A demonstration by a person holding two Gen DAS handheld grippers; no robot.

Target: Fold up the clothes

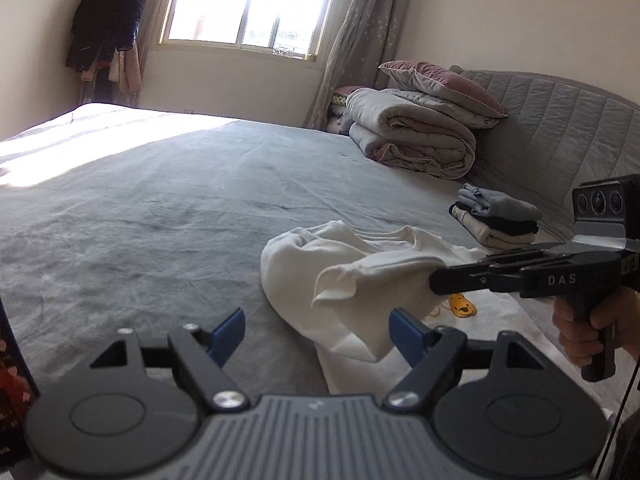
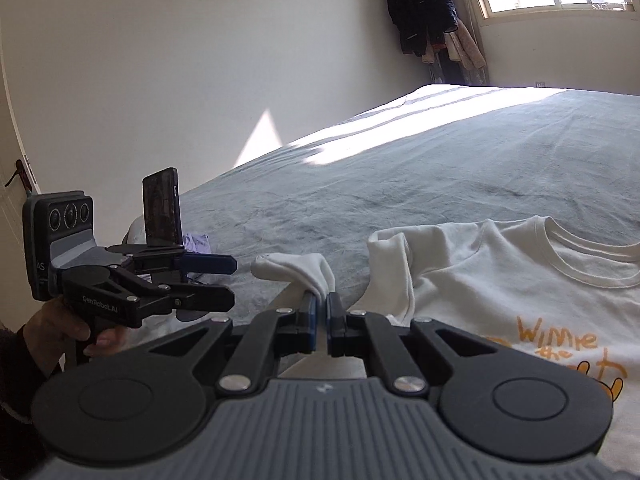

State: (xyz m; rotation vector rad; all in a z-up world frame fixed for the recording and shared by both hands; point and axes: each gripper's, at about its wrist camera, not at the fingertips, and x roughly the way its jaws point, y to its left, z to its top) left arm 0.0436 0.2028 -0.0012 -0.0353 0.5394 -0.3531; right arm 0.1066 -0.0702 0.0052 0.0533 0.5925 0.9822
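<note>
A white T-shirt [image 1: 320, 264] with an orange cartoon print lies on the grey bed [image 1: 160, 208]; in the right wrist view [image 2: 500, 280] its round collar and the print show. My right gripper [image 2: 320, 300] is shut on the shirt's sleeve [image 2: 296, 268] and holds it lifted; it enters the left wrist view from the right [image 1: 436, 280], pinching the cloth. My left gripper [image 1: 316, 332] is open and empty, its blue pads just in front of the hanging sleeve. It shows at the left of the right wrist view [image 2: 228, 280].
A stack of folded clothes [image 1: 496, 216] lies by the padded headboard [image 1: 560, 136]. Folded quilts and pillows [image 1: 420, 120] are piled at the bed's far right corner. A phone [image 2: 162, 208] stands on the left gripper. Coats [image 1: 108, 20] hang beside the window [image 1: 248, 4].
</note>
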